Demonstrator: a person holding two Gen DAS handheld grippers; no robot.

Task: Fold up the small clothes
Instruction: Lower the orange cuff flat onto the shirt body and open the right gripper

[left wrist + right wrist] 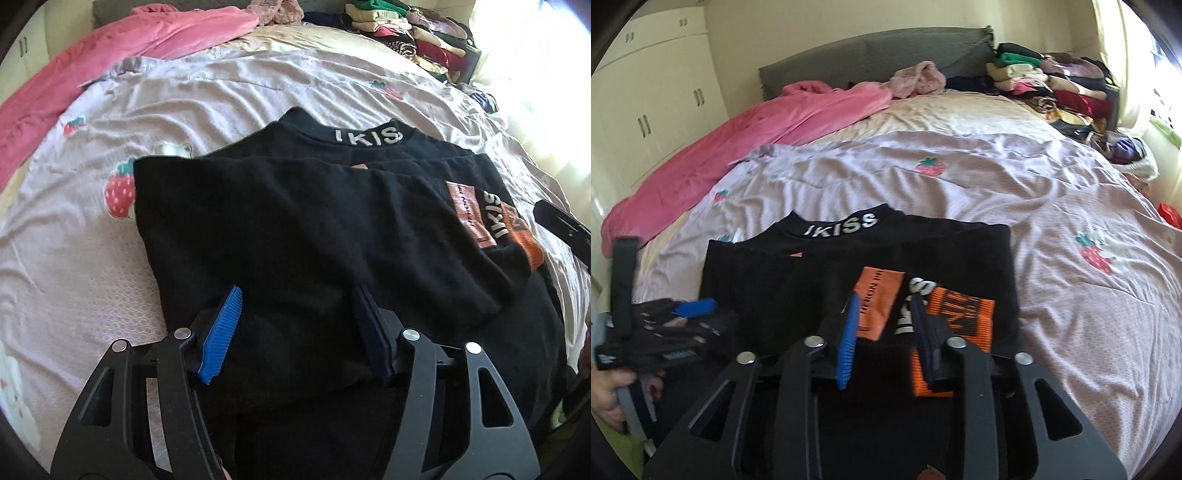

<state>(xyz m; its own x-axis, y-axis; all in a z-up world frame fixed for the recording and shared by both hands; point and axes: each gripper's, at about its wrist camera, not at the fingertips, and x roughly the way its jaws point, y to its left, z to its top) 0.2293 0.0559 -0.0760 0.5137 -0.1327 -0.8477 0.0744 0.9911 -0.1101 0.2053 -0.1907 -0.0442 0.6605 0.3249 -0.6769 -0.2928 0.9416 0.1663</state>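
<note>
A small black top (303,221) with white "IKISS" lettering on its collar lies flat on the bed, its sides folded in. One sleeve with an orange patch and orange cuff (532,247) lies across its right part. My left gripper (298,291) stands open over the top's near hem, and the blue pad (221,332) rests at the cloth without pinching it. My right gripper (885,297) is open just above the orange-patched sleeve (875,306), with black cloth showing in the gap between the pads. In the right wrist view the left gripper (690,310) shows at the left, held by a hand (609,391).
The bed carries a lilac sheet with strawberry prints (207,103). A pink blanket (746,122) lies along the far left. Stacks of folded clothes (1052,81) fill the far right corner by a bright window. A grey headboard (849,59) and cream wardrobe (650,103) stand behind.
</note>
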